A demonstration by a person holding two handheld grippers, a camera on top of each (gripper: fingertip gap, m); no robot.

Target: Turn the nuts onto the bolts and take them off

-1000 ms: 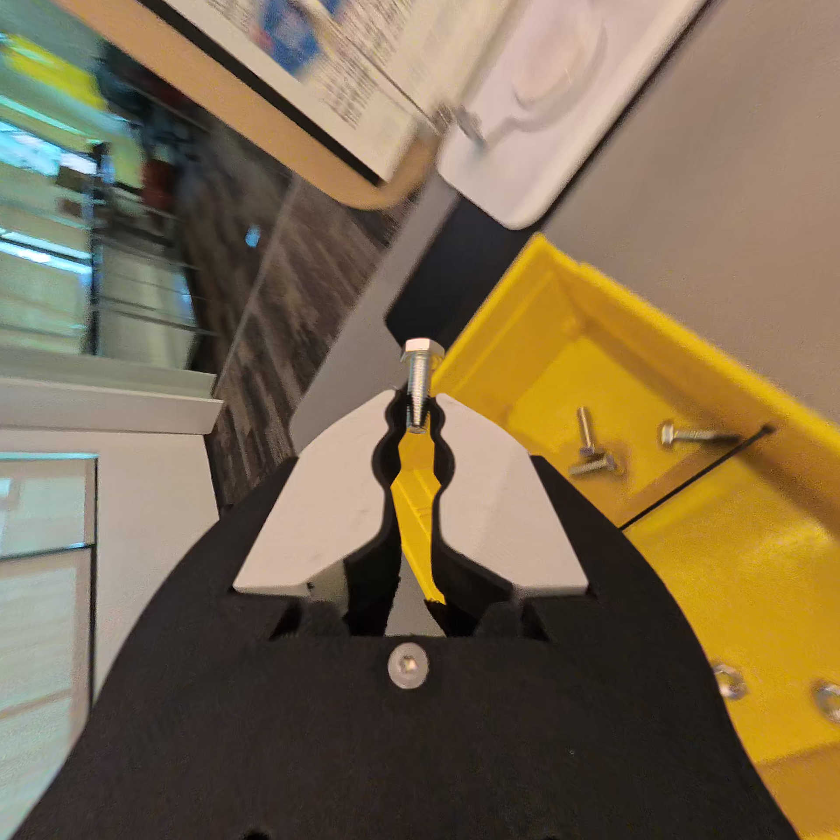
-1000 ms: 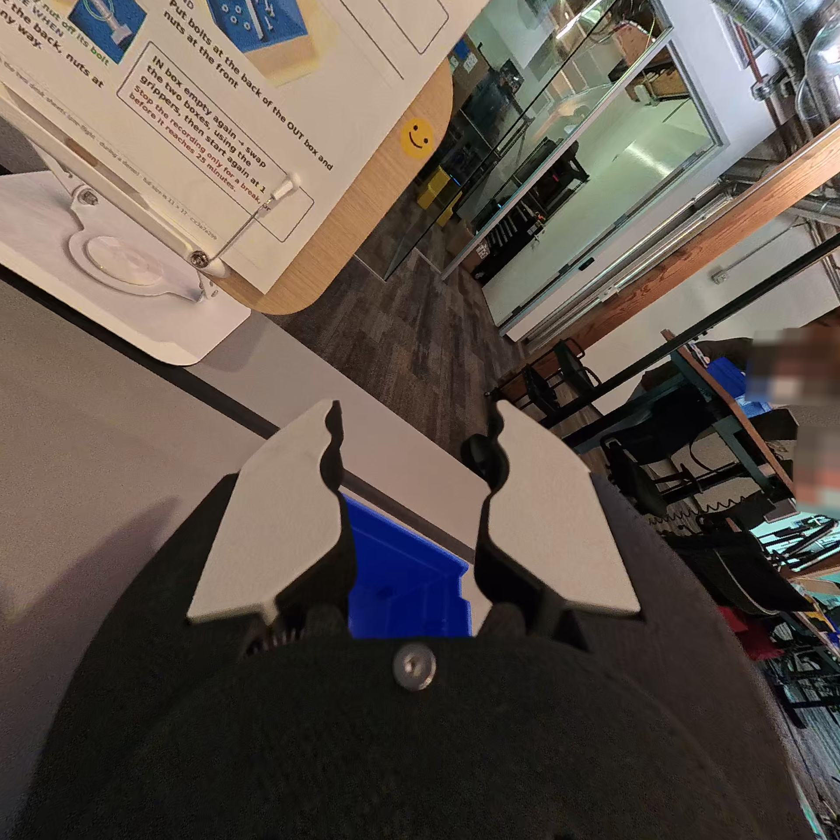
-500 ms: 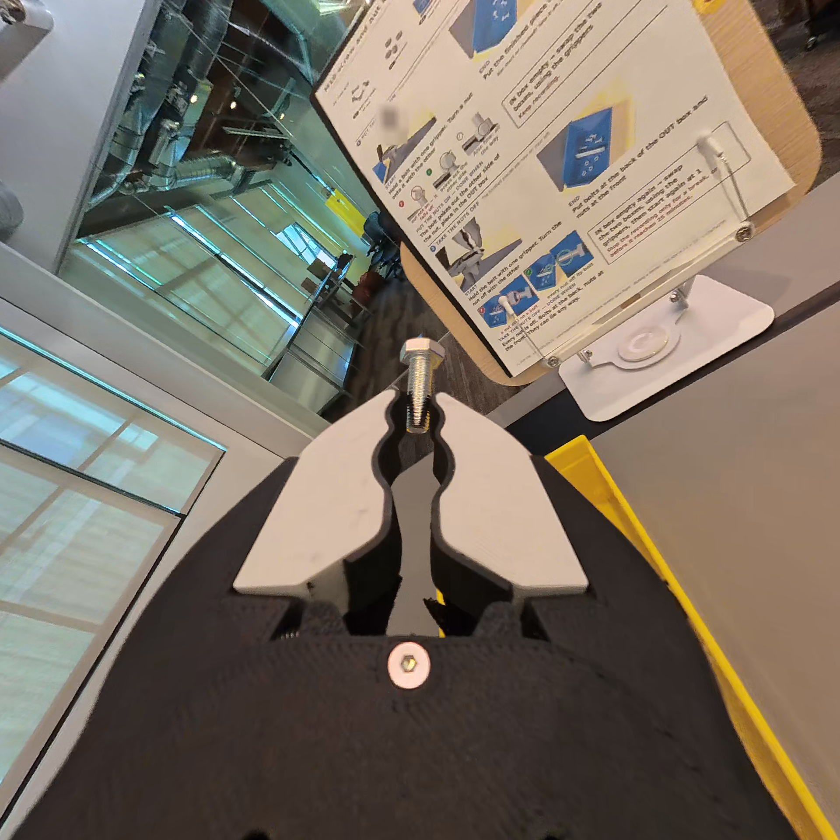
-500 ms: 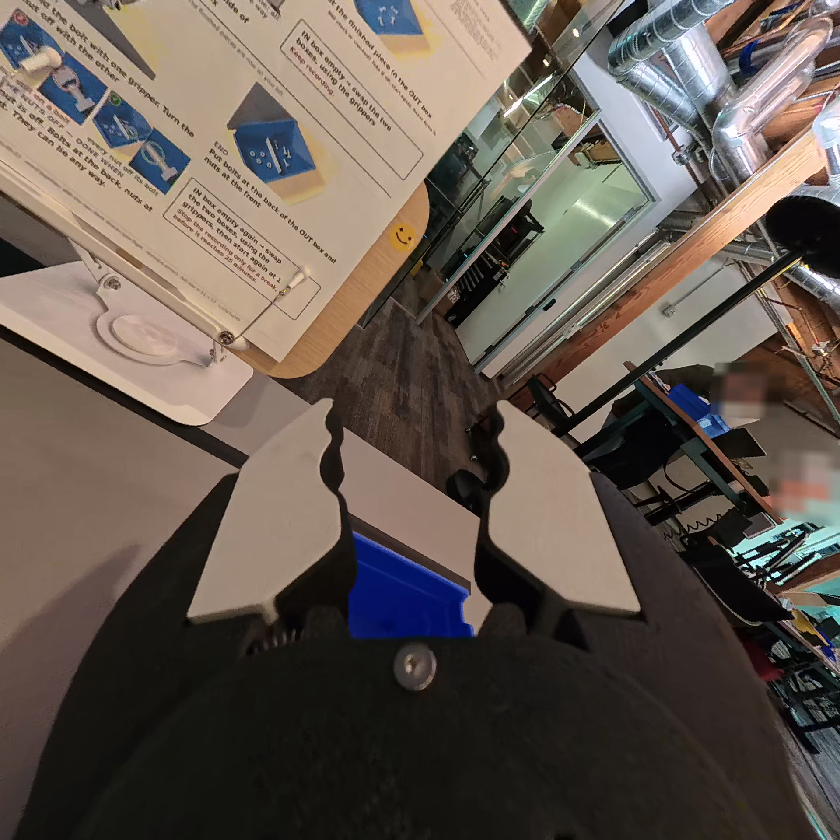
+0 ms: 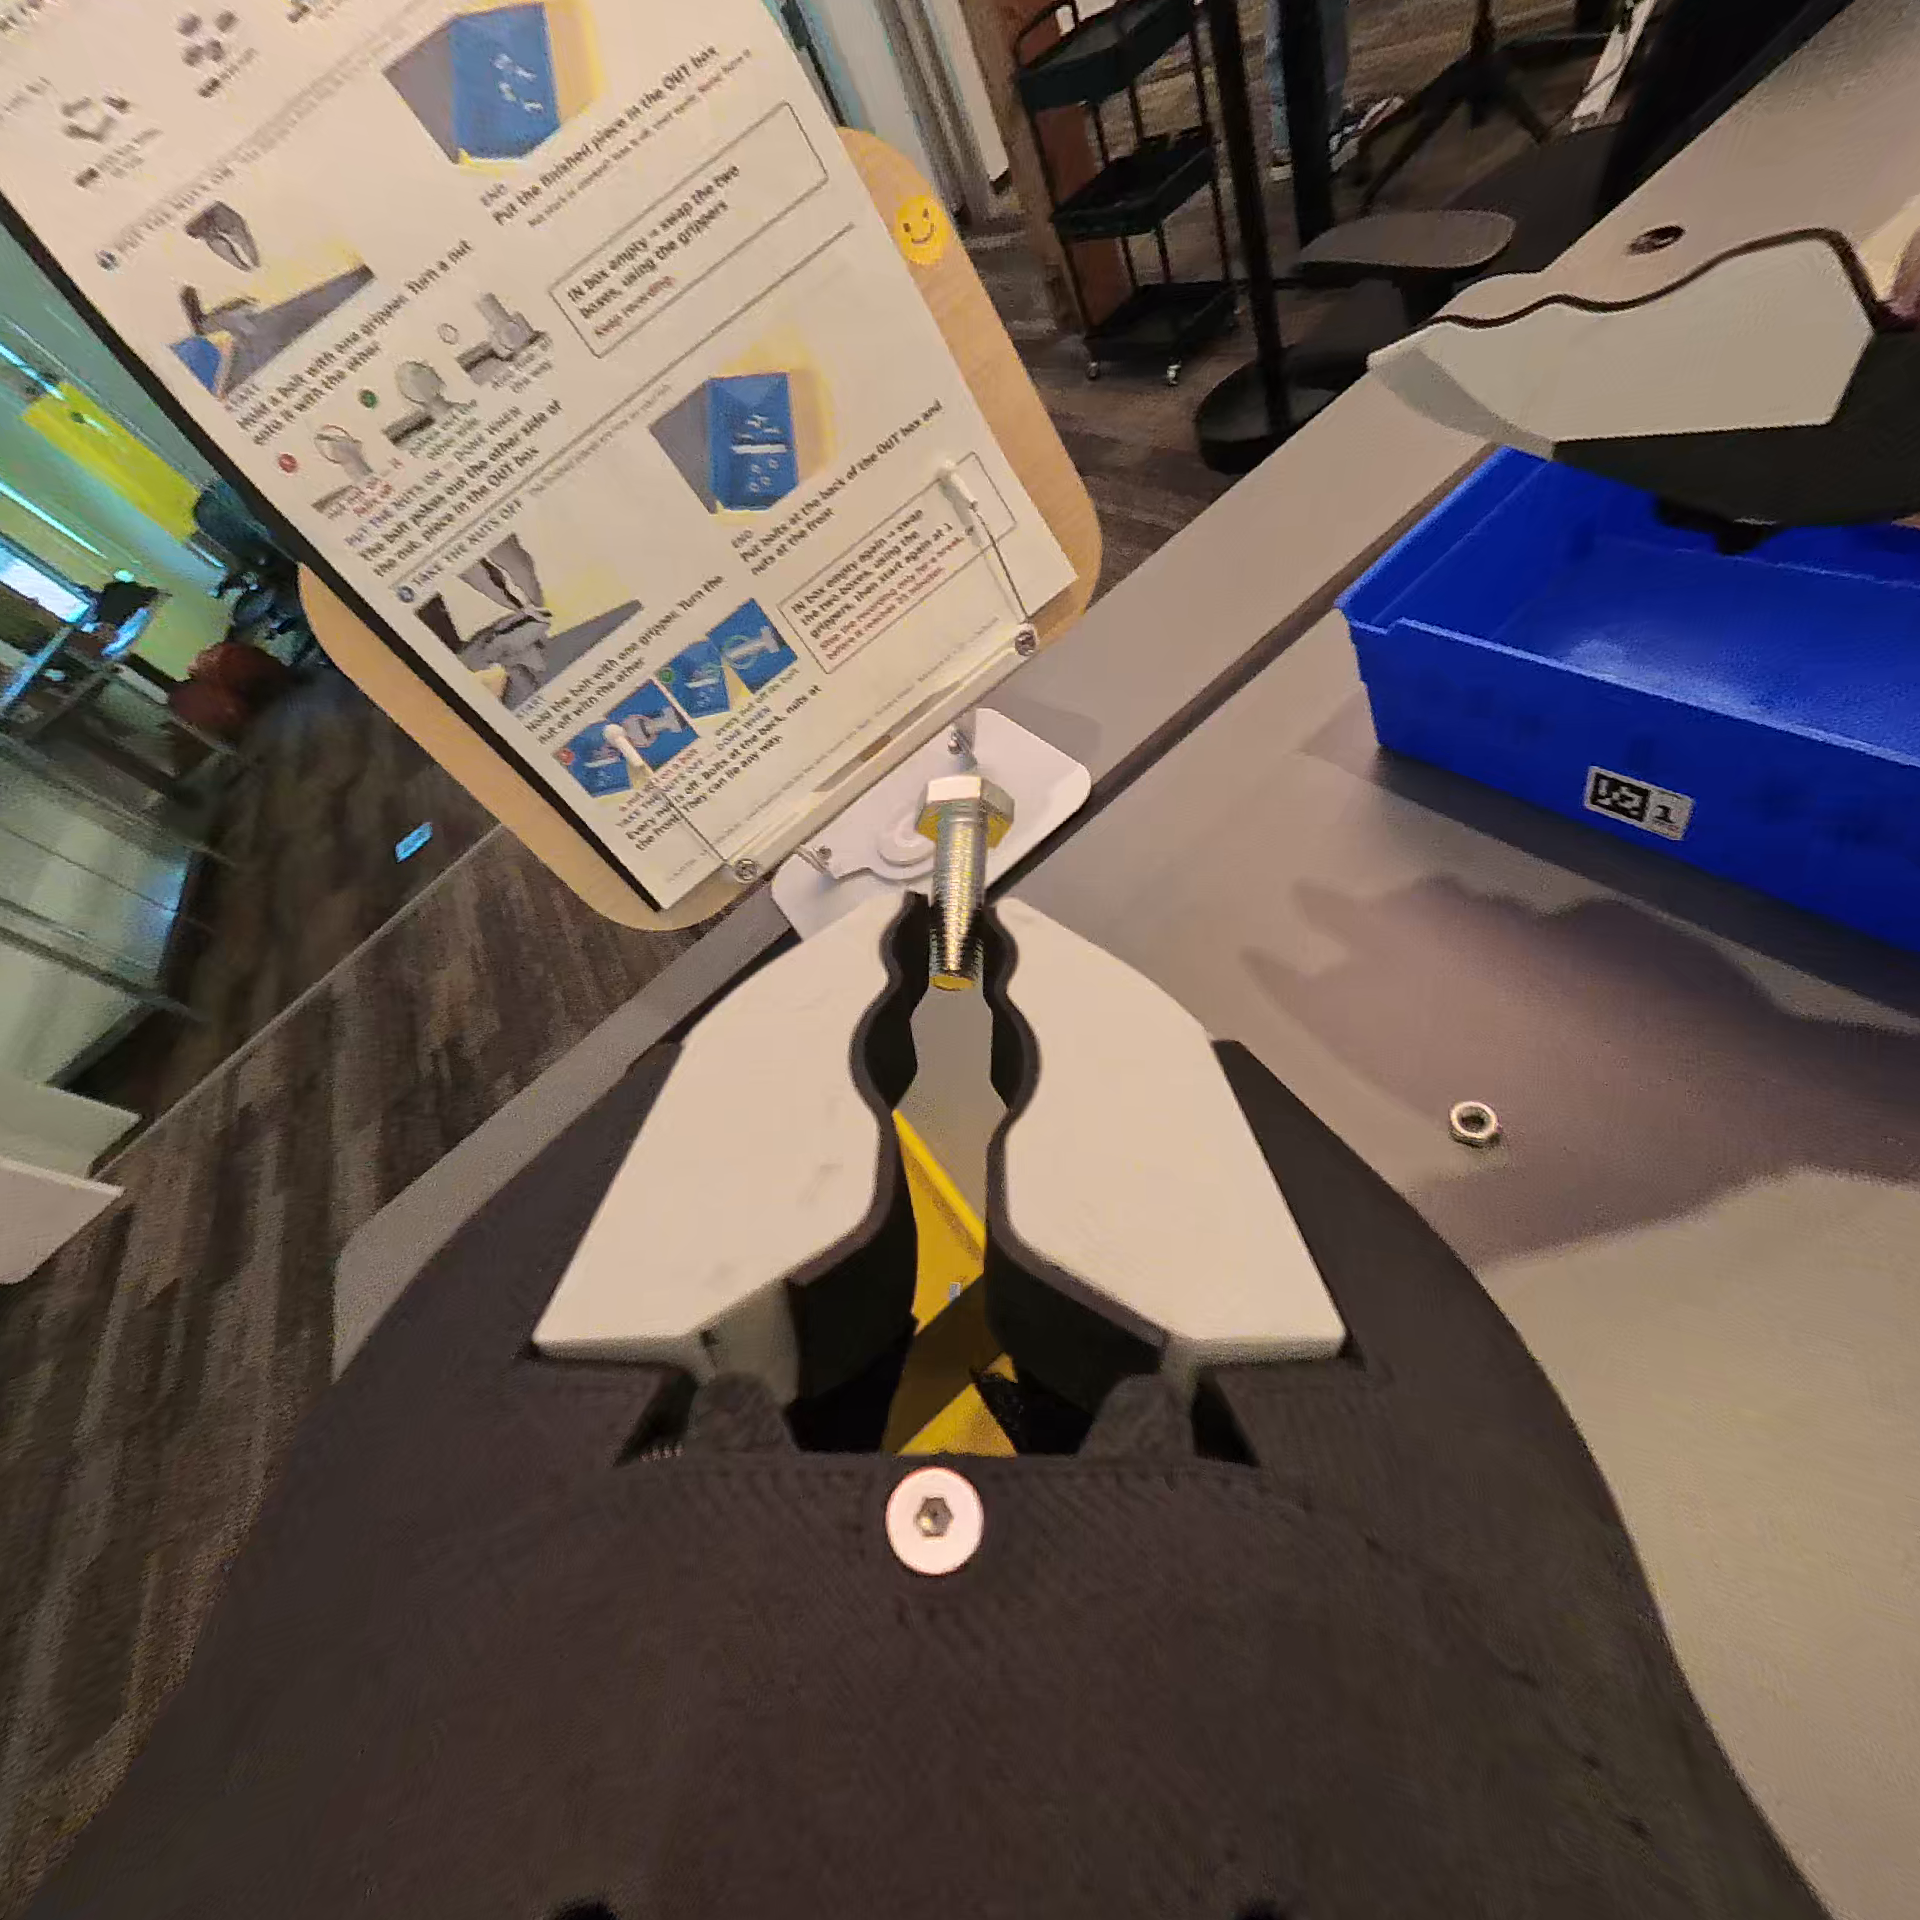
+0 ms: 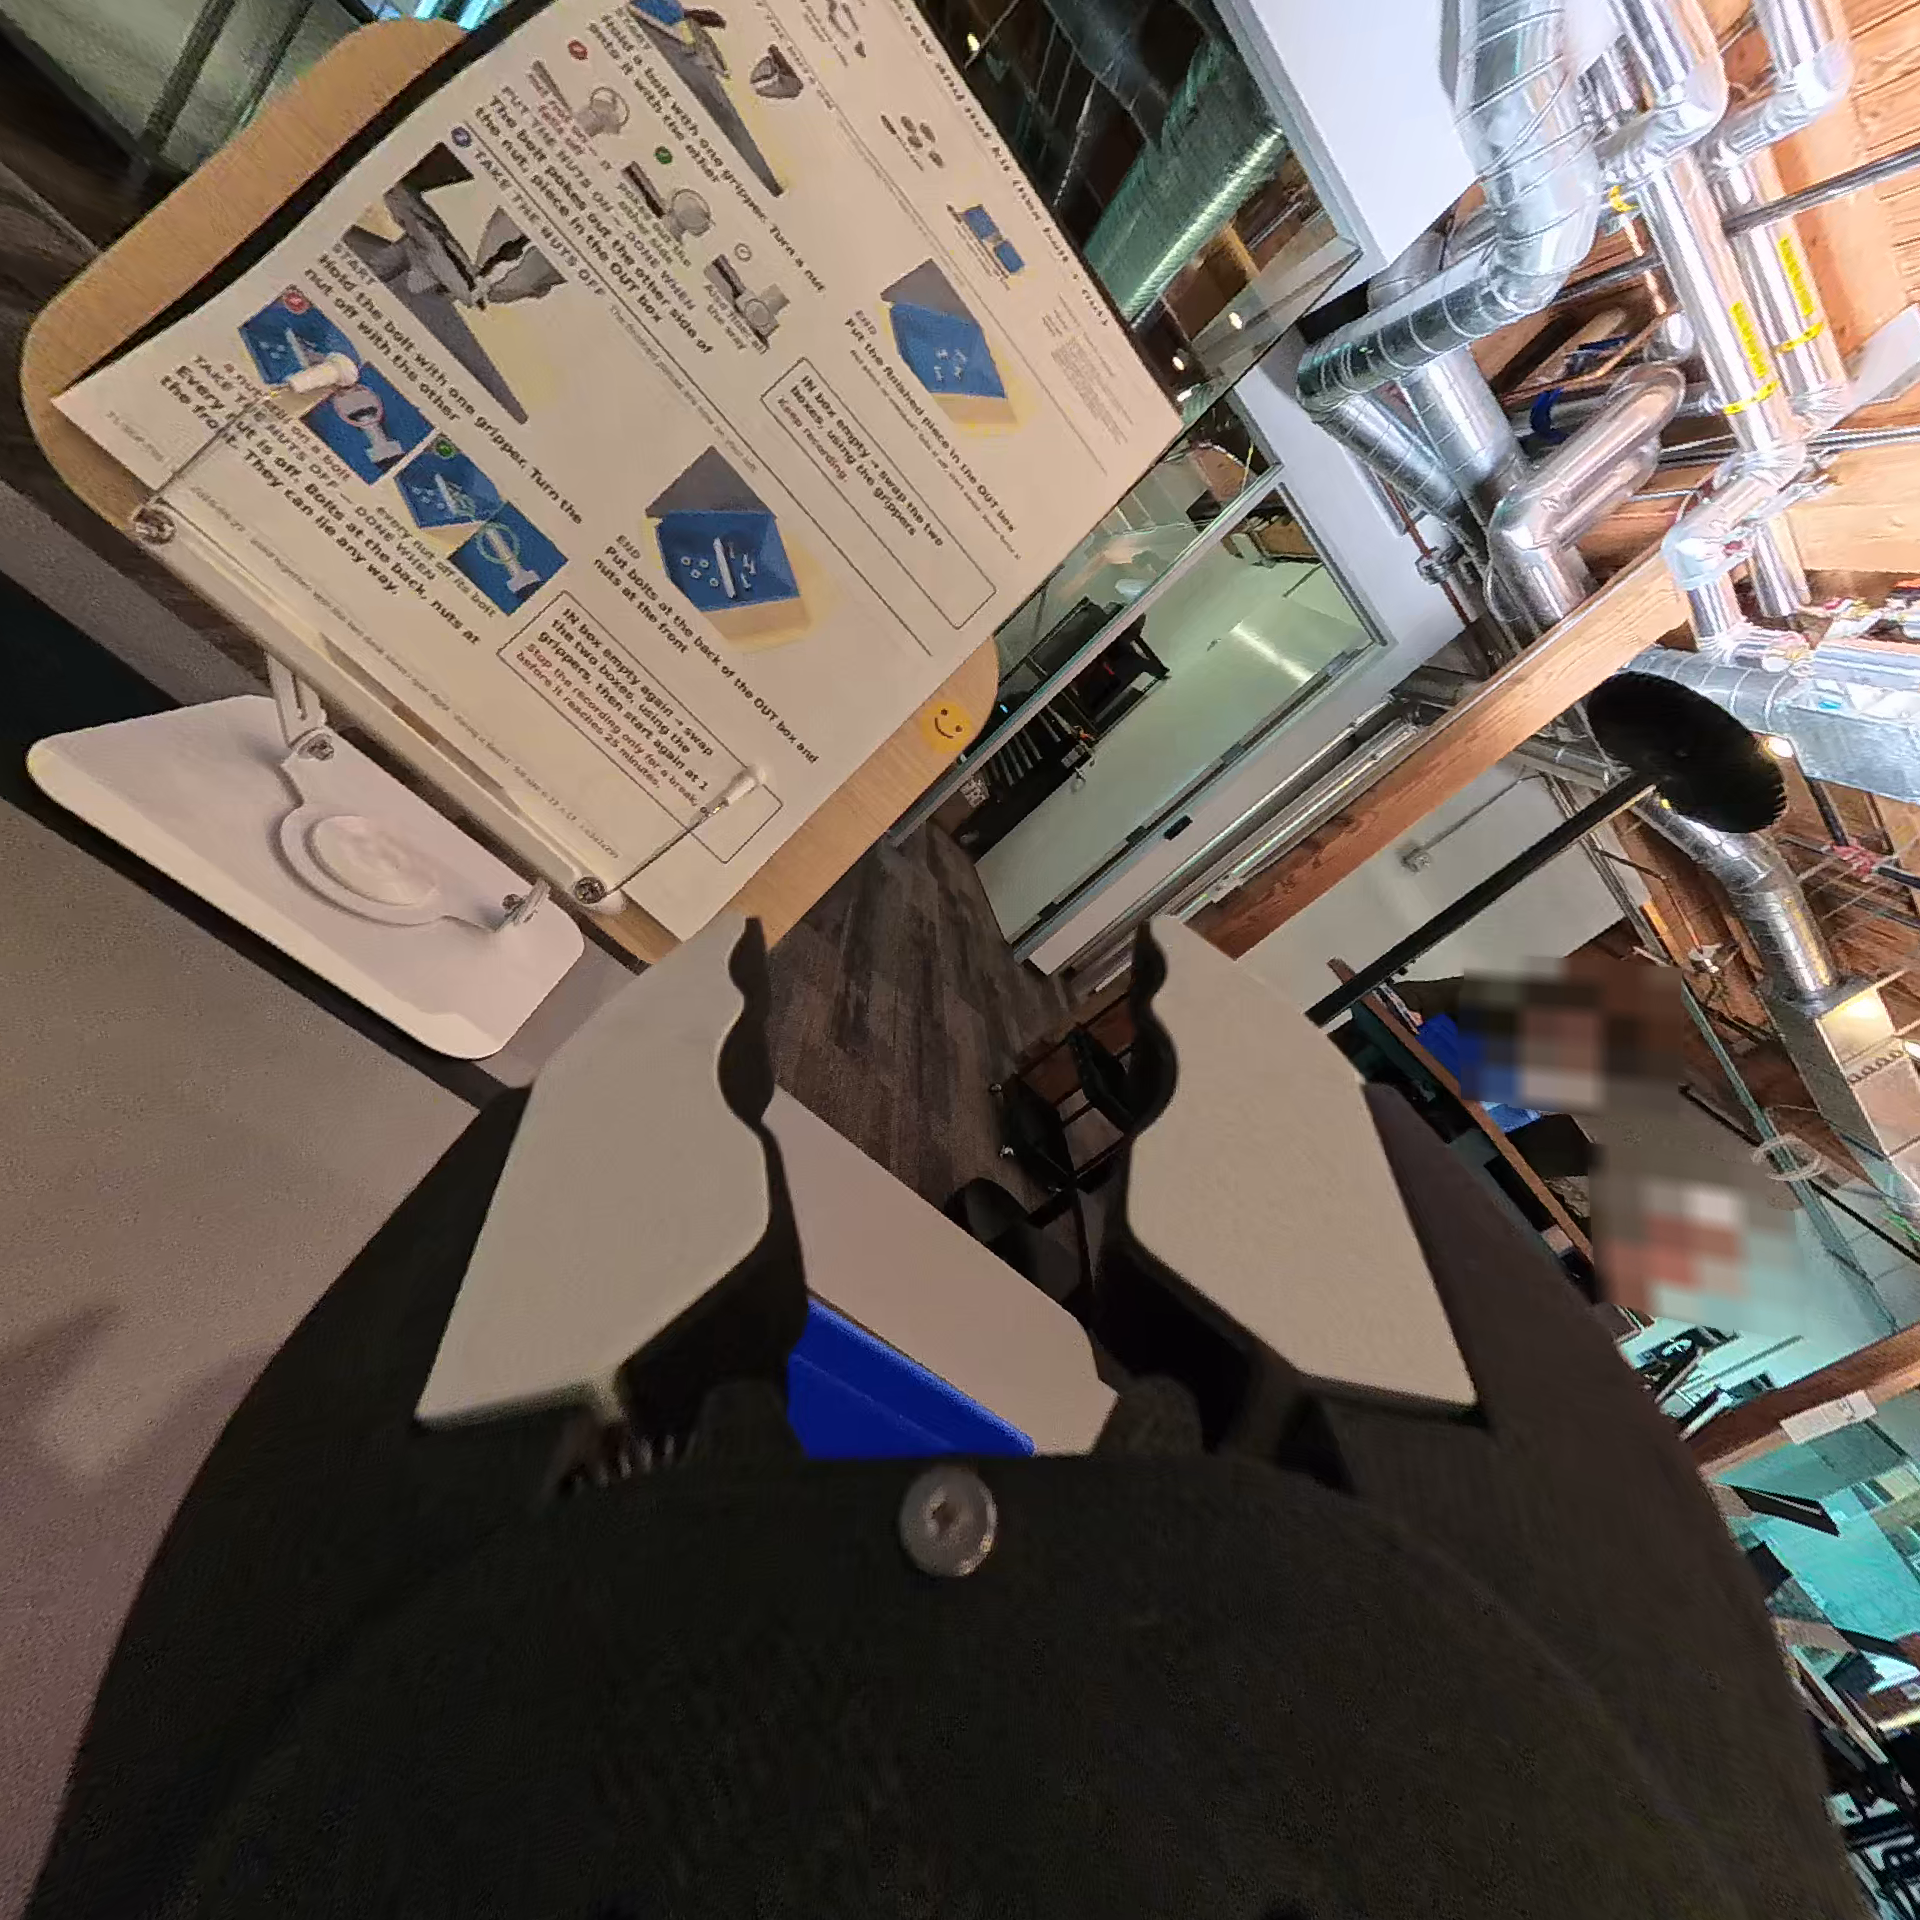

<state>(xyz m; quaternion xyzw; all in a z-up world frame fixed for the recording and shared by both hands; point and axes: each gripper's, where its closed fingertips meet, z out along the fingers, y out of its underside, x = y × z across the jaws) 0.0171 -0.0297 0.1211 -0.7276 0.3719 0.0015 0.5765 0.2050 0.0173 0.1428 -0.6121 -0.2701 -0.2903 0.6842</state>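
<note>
My left gripper (image 5: 951,925) is shut on a silver hex bolt (image 5: 958,873), gripping the threaded end; the head sticks out past the fingertips. A loose silver nut (image 5: 1473,1123) lies on the grey table to its right. The right gripper shows in the left wrist view at the upper right (image 5: 1662,353), above the blue bin (image 5: 1621,686). In its own view my right gripper (image 6: 951,971) is open and empty, raised above the table, with a corner of the blue bin (image 6: 883,1392) below it. A piece of the yellow bin (image 5: 940,1268) shows under the left fingers.
An instruction sheet on a wooden board with a white stand (image 5: 582,416) stands at the table's back edge; it also shows in the right wrist view (image 6: 582,457). Chairs and carts stand on the floor beyond the table. A person is far off at the right (image 6: 1621,1143). The gap from one gripper's tips to the other's is roughly 20 centimetres. Left tips and right tips are each some 30 centimetres from the loose silver nut (image 5: 1473,1123).
The left gripper has lifted the bolt away from the yellow bin and swung right, bringing the blue bin and the loose nut into view. The right gripper has tilted upward, still open.
</note>
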